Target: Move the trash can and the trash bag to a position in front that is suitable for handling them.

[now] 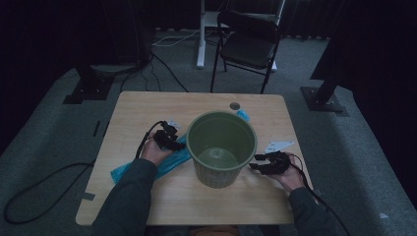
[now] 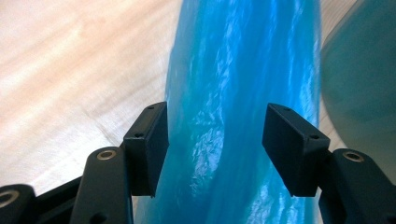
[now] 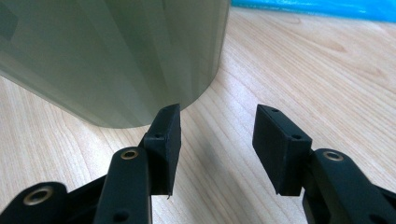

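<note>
No text, label, brand, number or sign can be read on any thing in these pictures; all surfaces are plain.

Light wooden table (image 1: 137, 191), rounded corners, round grommet hole (image 1: 235, 105) near far edge. Green ribbed bucket (image 1: 221, 147) stands upright at centre. Crumpled blue plastic bag (image 1: 167, 162) lies flat left of bucket, touching its base, stretching toward near-left.

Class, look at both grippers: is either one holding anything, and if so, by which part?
Nothing is held. The left gripper has open jaws astride the blue plastic bag, pads apart from it. The right gripper is open beside the green bin.
</note>
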A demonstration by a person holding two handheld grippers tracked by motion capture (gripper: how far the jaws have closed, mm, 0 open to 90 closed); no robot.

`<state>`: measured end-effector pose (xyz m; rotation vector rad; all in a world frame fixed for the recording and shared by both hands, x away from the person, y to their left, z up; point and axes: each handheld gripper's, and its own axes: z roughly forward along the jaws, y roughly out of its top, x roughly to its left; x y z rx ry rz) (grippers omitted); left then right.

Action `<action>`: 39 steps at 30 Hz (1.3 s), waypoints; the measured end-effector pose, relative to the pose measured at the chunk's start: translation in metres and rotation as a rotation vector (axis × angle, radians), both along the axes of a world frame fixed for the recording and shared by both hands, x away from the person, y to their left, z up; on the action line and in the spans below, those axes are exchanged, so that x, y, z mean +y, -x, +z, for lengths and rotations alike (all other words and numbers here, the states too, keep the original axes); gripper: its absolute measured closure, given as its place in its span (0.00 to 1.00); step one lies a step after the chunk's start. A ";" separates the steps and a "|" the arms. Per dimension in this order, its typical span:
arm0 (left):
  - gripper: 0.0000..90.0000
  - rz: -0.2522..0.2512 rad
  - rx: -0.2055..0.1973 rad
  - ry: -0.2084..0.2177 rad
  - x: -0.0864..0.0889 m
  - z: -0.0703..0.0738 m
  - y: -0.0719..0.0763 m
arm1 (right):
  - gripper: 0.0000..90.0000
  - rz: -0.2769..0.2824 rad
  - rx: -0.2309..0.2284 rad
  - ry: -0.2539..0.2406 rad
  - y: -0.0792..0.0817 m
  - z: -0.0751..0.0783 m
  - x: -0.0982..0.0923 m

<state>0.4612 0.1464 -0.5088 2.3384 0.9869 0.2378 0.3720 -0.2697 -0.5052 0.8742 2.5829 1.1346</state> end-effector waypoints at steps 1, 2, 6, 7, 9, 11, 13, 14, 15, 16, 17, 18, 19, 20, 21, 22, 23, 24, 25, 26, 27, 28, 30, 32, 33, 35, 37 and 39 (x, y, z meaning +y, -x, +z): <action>0.45 0.000 0.007 0.002 0.000 -0.003 -0.001 | 0.57 0.004 0.001 0.003 0.000 -0.001 0.000; 0.45 -0.002 0.015 0.000 -0.001 -0.006 -0.002 | 0.57 0.005 0.004 0.006 0.000 -0.001 0.001; 0.43 -0.008 0.028 -0.020 -0.003 -0.013 -0.003 | 0.57 0.014 0.011 0.017 0.000 -0.003 0.003; 0.43 -0.007 0.021 -0.019 -0.003 -0.013 -0.003 | 0.57 0.015 0.013 0.021 0.000 -0.004 0.003; 0.44 -0.007 0.013 -0.022 -0.004 -0.014 -0.002 | 0.57 0.014 0.018 0.027 0.000 -0.004 0.004; 0.47 -0.011 -0.003 -0.049 -0.004 -0.013 0.000 | 0.57 0.015 0.020 0.028 0.000 -0.005 0.004; 0.52 -0.015 -0.021 -0.080 -0.006 -0.013 0.002 | 0.57 0.018 0.019 0.034 -0.001 -0.005 0.005; 0.54 -0.017 -0.020 -0.082 -0.006 -0.013 0.002 | 0.57 0.019 0.018 0.036 -0.001 -0.005 0.005; 0.57 -0.020 -0.021 -0.080 -0.005 -0.012 0.003 | 0.57 0.019 0.018 0.037 0.000 -0.006 0.005; 0.59 -0.023 -0.022 -0.081 -0.005 -0.012 0.004 | 0.57 0.019 0.017 0.038 0.000 -0.006 0.005; 0.61 -0.024 -0.024 -0.076 -0.005 -0.012 0.005 | 0.57 0.019 0.018 0.038 0.000 -0.006 0.005; 0.64 -0.026 -0.024 -0.075 -0.004 -0.012 0.005 | 0.57 0.018 0.020 0.039 0.000 -0.006 0.005; 0.67 -0.026 -0.025 -0.073 -0.003 -0.012 0.006 | 0.57 0.017 0.022 0.040 0.000 -0.006 0.005; 0.69 -0.027 -0.024 -0.071 -0.002 -0.012 0.006 | 0.57 0.018 0.021 0.043 0.000 -0.007 0.005; 0.72 -0.027 -0.023 -0.071 -0.002 -0.012 0.006 | 0.57 0.018 0.024 0.044 0.000 -0.007 0.005; 0.74 -0.027 -0.021 -0.072 -0.001 -0.012 0.006 | 0.57 0.018 0.026 0.047 -0.001 -0.008 0.006; 0.75 -0.026 -0.020 -0.071 -0.001 -0.012 0.006 | 0.57 0.019 0.026 0.050 -0.001 -0.008 0.006; 0.76 -0.025 -0.018 -0.068 0.000 -0.012 0.006 | 0.57 0.020 0.027 0.053 -0.001 -0.009 0.006; 0.77 -0.026 -0.018 -0.067 0.000 -0.012 0.006 | 0.57 0.021 0.029 0.055 -0.001 -0.009 0.006; 0.77 -0.025 -0.019 -0.067 0.000 -0.012 0.006 | 0.57 0.023 0.030 0.056 -0.001 -0.009 0.006; 0.77 -0.025 -0.018 -0.067 0.000 -0.012 0.006 | 0.57 0.024 0.032 0.058 -0.001 -0.010 0.006; 0.77 -0.023 -0.018 -0.066 0.000 -0.012 0.006 | 0.57 0.026 0.031 0.058 -0.001 -0.010 0.006; 0.78 -0.024 -0.015 -0.062 0.001 -0.012 0.005 | 0.57 0.025 0.033 0.059 -0.001 -0.010 0.007; 0.78 -0.020 -0.013 -0.051 0.002 -0.012 0.005 | 0.57 0.023 0.033 0.058 -0.001 -0.010 0.007; 0.78 -0.019 -0.011 -0.048 0.002 -0.012 0.005 | 0.57 0.023 0.033 0.058 -0.001 -0.010 0.006; 0.78 -0.019 -0.011 -0.046 0.002 -0.012 0.005 | 0.57 0.021 0.035 0.058 -0.001 -0.010 0.006; 0.78 -0.019 -0.011 -0.045 0.002 -0.012 0.005 | 0.57 0.022 0.039 0.059 -0.001 -0.011 0.007; 0.78 -0.019 -0.008 -0.040 0.003 -0.013 0.005 | 0.57 0.024 0.039 0.061 -0.002 -0.011 0.007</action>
